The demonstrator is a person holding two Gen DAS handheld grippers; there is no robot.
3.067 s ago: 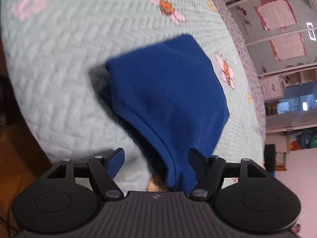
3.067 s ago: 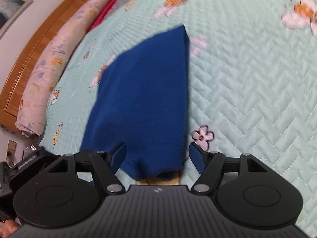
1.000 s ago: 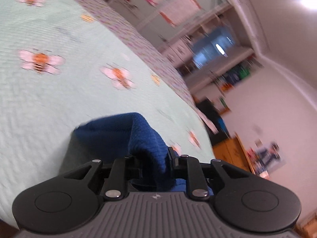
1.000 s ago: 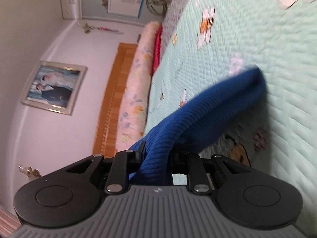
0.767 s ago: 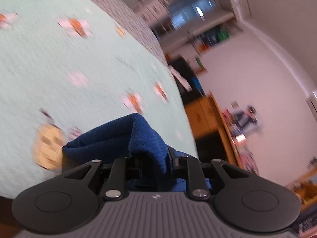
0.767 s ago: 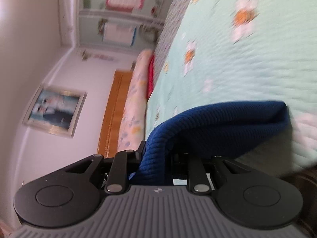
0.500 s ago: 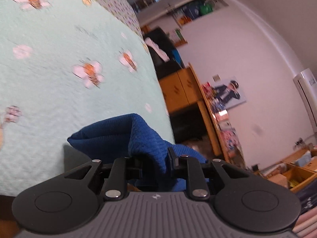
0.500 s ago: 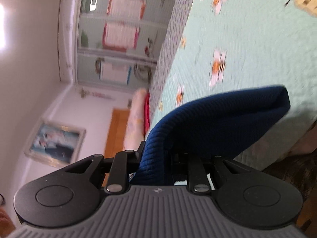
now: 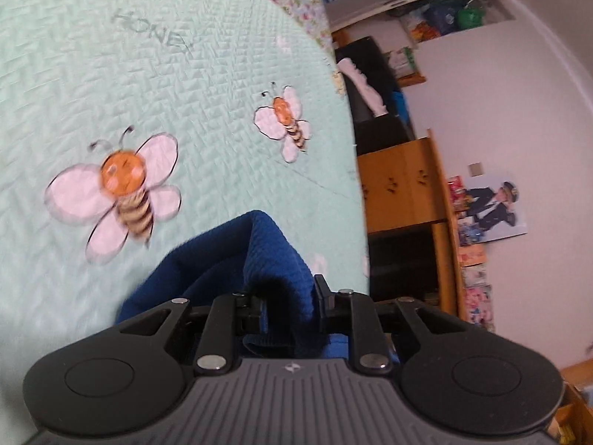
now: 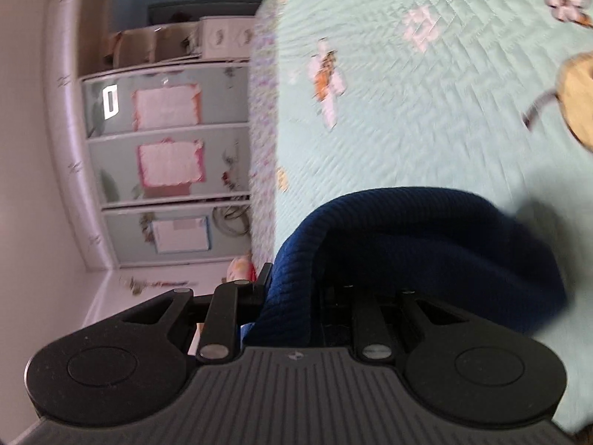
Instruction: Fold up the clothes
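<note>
Blue knit: the garment (image 9: 259,259) I am working is a ribbed, deep-blue cloth, bunched and held off the bed.
Left view, tongs: my left tongs (image 9: 285,296) are closed on a thick ridge of the garment; the cloth rises as a hump between the jaws and spills toward the near left.
Left view, place: the garment hangs over the mint quilted bed cover (image 9: 185,85), just below the large bee print (image 9: 122,193); whether its lower edge touches the cover I cannot tell.
Left view, surroundings: beyond the far edge of the bed cover stand a wooden cabinet (image 9: 400,181) and a wall poster (image 9: 493,207); nothing lies on the cover near the garment.
Right view, tongs: my right tongs (image 10: 296,293) grip another part of the garment, with cloth pinched in the jaws and arching out to the right in a wide loop (image 10: 426,237).
Right view, place: the loop sits over the bed cover (image 10: 426,111), below a blurred bee print (image 10: 326,74); shelving (image 10: 166,141) lies past the cover's left edge.
Step, my judgement: the garment is being carried bunched between both tongs, either mid-fold or being moved to a spot on the bed.
Next, my judgement: whichever it is, both grips must hold evenly so the layers do not slide apart.
Hazard: the picture is smeared, so the garment's edges are hard to place.
</note>
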